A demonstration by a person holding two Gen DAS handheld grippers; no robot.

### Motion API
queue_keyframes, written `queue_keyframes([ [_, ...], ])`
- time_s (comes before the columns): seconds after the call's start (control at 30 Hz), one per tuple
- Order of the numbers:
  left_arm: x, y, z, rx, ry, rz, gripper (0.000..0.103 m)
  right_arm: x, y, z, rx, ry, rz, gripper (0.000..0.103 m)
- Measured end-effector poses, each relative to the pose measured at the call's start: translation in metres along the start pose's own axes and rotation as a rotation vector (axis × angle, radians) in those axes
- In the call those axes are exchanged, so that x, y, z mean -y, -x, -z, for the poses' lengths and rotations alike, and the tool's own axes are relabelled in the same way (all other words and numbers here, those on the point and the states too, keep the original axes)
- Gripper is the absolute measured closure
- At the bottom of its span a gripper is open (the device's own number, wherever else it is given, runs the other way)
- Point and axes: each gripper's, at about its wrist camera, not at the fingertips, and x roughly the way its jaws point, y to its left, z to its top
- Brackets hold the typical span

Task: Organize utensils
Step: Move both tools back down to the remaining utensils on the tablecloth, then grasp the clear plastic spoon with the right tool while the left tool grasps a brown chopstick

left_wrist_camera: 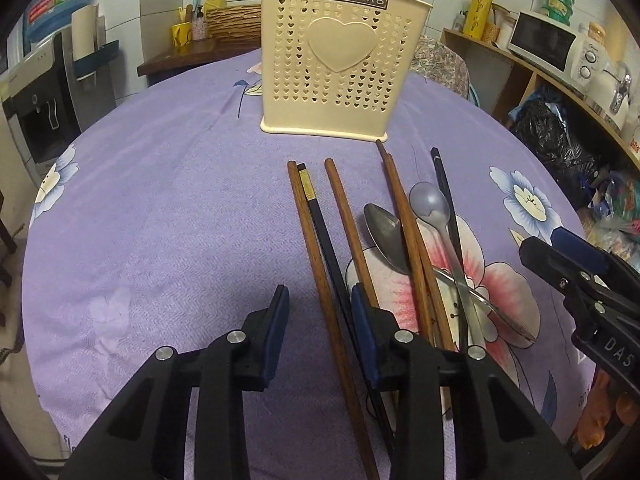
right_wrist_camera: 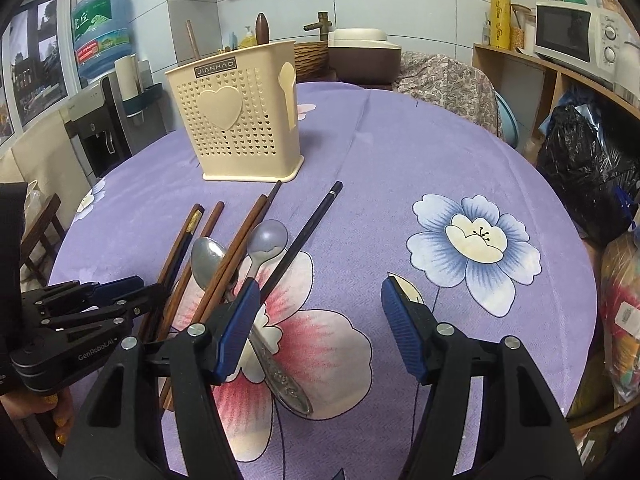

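Left wrist view shows the left gripper point(left_wrist_camera: 320, 312) low over the table, with its blue-padded fingers point(left_wrist_camera: 276, 328) set fairly narrow around two utensils: a long brown wooden chopstick point(left_wrist_camera: 316, 264) and a black chopstick with a gold band point(left_wrist_camera: 322, 236). Both run between the pads, with their long axis going forward away from the fingers, toward the cream plastic utensil holder with heart-shaped holes point(left_wrist_camera: 340, 60). The pads do not seem to press on them yet.

The other chopsticks, a steel spoon point(left_wrist_camera: 384, 236) and a grey plastic spoon point(left_wrist_camera: 430, 202) lie just right of these fingers. The right gripper point(right_wrist_camera: 316, 320) stands wide and holds nothing; the pile is at its left finger, so the left hand is nearer.

Everything rests on a purple flowered tablecloth point(right_wrist_camera: 400, 152), in a crowded kitchen with a white microwave oven point(right_wrist_camera: 572, 34).
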Motion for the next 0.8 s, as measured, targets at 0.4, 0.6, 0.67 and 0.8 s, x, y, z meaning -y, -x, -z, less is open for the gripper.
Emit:
queue_keyframes([
  [0.4,0.000,0.005,0.006,-0.004,0.006,-0.024,0.071,-0.003,-0.004,-0.001,-0.012,-0.005,0.003,0.039],
  [0.6,0.008,-0.004,-0.002,-0.009,-0.033,-0.052,0.071,-0.009,-0.008,-0.003,-0.026,0.003,0.009,0.039],
  [0.67,0.002,-0.006,-0.006,-0.006,-0.032,-0.062,0.071,-0.012,-0.009,-0.004,-0.035,0.016,0.006,0.039],
  [0.8,-0.025,-0.009,-0.017,-0.014,0.019,-0.052,0.071,-0.021,-0.018,-0.010,-0.056,0.046,-0.002,0.043],
])
